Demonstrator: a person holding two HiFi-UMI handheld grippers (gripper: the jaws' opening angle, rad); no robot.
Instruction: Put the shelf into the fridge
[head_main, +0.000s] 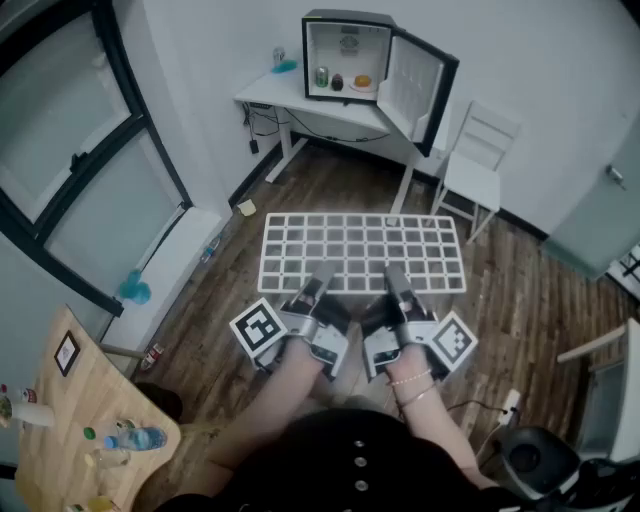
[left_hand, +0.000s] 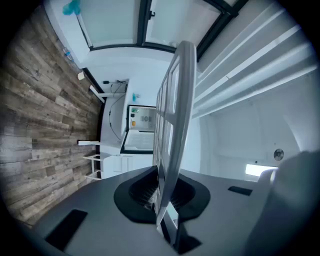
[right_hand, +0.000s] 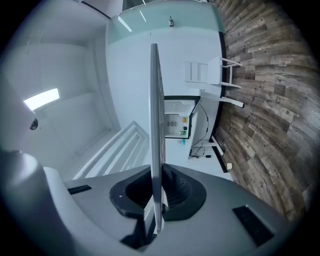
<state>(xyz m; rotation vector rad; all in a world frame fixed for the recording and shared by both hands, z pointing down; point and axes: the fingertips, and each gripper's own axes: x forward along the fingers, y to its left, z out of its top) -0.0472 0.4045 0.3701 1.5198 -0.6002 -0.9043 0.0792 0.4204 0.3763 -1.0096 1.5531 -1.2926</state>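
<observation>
The shelf (head_main: 360, 250), a white wire grid, is held flat and level above the wood floor (head_main: 520, 310) in the head view. Its long axis runs crosswise in front of the person, and its near long edge is pinched by the left gripper (head_main: 322, 276) and the right gripper (head_main: 396, 276), set side by side near the middle of that edge. The fridge (head_main: 348, 17) stands on a white desk (head_main: 285, 98) straight ahead and well apart from the shelf's far edge. Its door (head_main: 420, 85) is swung open to the right, and a few small items show on its floor. In the left gripper view the shelf (left_hand: 176, 115) appears edge-on, rising from between the dark ribbed pads. The jaws of the left gripper (left_hand: 162, 200) are pressed onto its rim, and the open fridge (left_hand: 142, 120) is in line just beyond the grid. The right gripper view shows the same: the shelf (right_hand: 155, 120) is a thin upright blade clamped by the closed jaws of the right gripper (right_hand: 156, 200), with the fridge (right_hand: 177, 122) small in the distance beside it. Neither gripper looks nearer the cabinet, so the carry ahead probably falls to both equally, far long edge leading.
</observation>
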